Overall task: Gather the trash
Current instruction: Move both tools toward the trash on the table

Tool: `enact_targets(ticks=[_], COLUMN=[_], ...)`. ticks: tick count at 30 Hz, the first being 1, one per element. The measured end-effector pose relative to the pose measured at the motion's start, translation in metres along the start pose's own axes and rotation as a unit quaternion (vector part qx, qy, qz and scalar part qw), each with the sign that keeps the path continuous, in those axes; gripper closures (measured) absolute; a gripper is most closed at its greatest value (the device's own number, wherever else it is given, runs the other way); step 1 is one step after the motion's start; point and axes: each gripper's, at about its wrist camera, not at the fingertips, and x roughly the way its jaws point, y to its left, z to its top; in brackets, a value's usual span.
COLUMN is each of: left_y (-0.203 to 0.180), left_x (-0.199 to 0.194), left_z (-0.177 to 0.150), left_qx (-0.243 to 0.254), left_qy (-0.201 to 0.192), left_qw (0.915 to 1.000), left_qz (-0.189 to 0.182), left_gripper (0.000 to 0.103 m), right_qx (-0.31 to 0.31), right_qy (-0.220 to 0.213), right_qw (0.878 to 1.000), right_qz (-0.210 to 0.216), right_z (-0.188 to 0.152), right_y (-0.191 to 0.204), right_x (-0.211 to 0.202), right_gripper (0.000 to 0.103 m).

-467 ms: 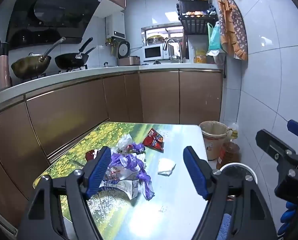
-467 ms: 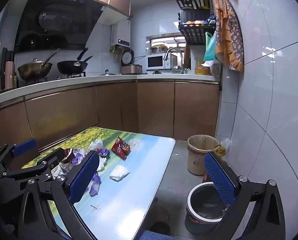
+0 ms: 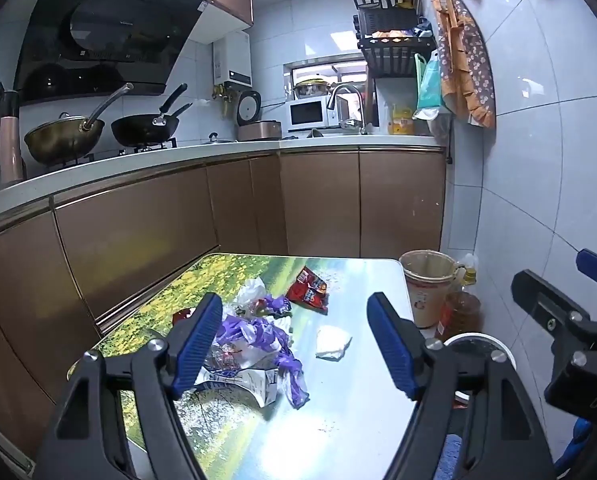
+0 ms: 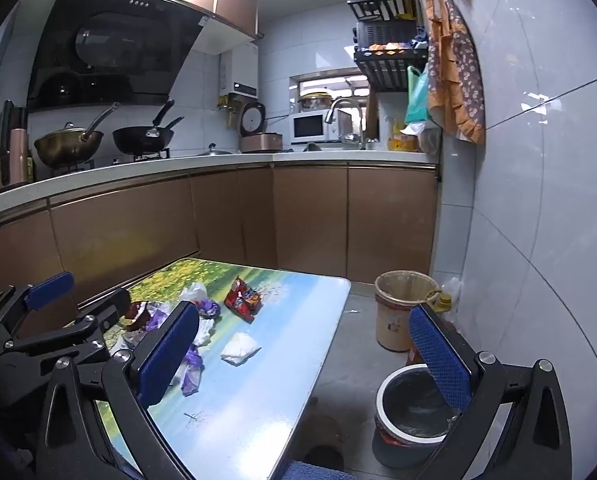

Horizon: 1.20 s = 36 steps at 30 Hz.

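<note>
Trash [image 3: 254, 344] lies heaped on the left part of the printed counter [image 3: 338, 432]: purple plastic, a torn carton, a red snack wrapper [image 3: 308, 290] and, apart from them, a crumpled white tissue [image 3: 332, 342]. Left gripper [image 3: 294, 344] and right gripper [image 4: 304, 354] hover above it, both spread wide and empty. Two bins [image 4: 404, 308] stand on the floor right of the counter.

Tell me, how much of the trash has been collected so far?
Nothing looks collected. Neither hand-held gripper, left or right, holds anything; both are open. Left on the table: red snack packet, white tissue, purple wrapper pile. The lined bin awaits.
</note>
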Motion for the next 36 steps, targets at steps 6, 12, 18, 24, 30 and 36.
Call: enact_targets(ticks=[6, 12, 18, 24, 30, 36], left_y=[0.004, 0.014, 0.023, 0.025, 0.033, 0.060], left_x=[0.005, 0.014, 0.023, 0.029, 0.045, 0.063], left_z=[0.000, -0.007, -0.011, -0.011, -0.015, -0.022], left_qx=[0.006, 0.004, 0.002, 0.003, -0.009, -0.041], left_qy=[0.001, 0.012, 0.019, 0.019, 0.040, 0.072], left_qw=[0.9999, 0.9999, 0.9998, 0.9998, 0.9990, 0.9964], left_qz=[0.009, -0.002, -0.007, -0.009, -0.018, -0.018], left_gripper=[0.029, 0.029, 0.030, 0.029, 0.030, 0.030], right_qx=[0.006, -0.006, -0.018, -0.015, -0.004, 0.005], right_qy=[-0.012, -0.026, -0.032, -0.033, -0.002, 0.032], right_qw=[1.000, 1.000, 0.999, 0.999, 1.000, 0.999], right_qz=[-0.003, -0.009, -0.004, 0.003, 0.003, 0.027], right_z=[0.001, 0.001, 0.000, 0.001, -0.002, -0.007], right_y=[0.002, 0.009, 0.012, 0.012, 0.008, 0.006], right_x=[-0.001, 0.000, 0.007, 0.013, 0.030, 0.051], right_gripper=[0.000, 0.000, 0.000, 0.000, 0.000, 0.000])
